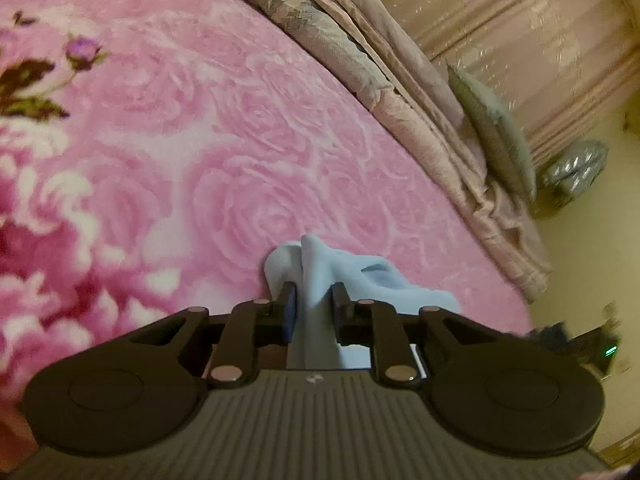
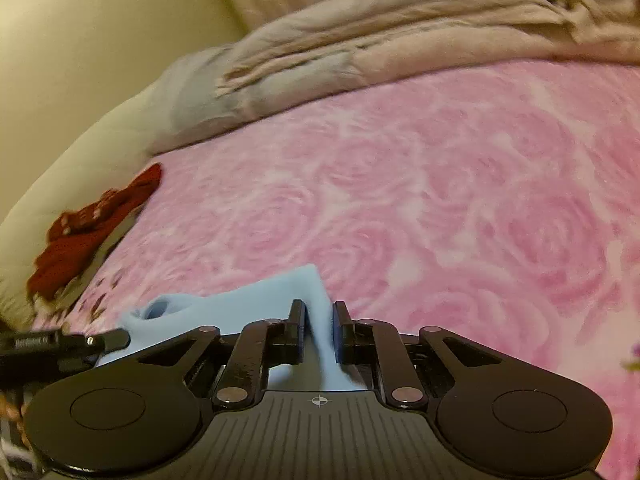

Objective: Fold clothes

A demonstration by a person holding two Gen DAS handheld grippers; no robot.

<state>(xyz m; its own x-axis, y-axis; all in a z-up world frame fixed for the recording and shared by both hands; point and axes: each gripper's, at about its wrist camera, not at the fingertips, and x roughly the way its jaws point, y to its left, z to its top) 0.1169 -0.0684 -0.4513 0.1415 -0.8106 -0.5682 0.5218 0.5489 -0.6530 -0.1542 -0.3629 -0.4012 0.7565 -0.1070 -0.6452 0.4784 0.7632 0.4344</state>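
A light blue garment (image 1: pixel 376 276) lies bunched on the pink rose blanket (image 1: pixel 200 140). In the left wrist view my left gripper (image 1: pixel 315 294) is shut on an upright fold of it, and the cloth fills the narrow gap between the fingers. In the right wrist view the same light blue garment (image 2: pixel 248 300) spreads to the left, and my right gripper (image 2: pixel 319 312) is shut on a raised corner of it. The cloth under both gripper bodies is hidden.
A folded beige quilt (image 1: pixel 400 92) (image 2: pixel 360 40) lies along the blanket's far side, with a grey-green pillow (image 1: pixel 492 136) beyond. A red garment (image 2: pixel 92 232) sits at the bed's left edge. A black device part (image 2: pixel 60 344) juts in at lower left.
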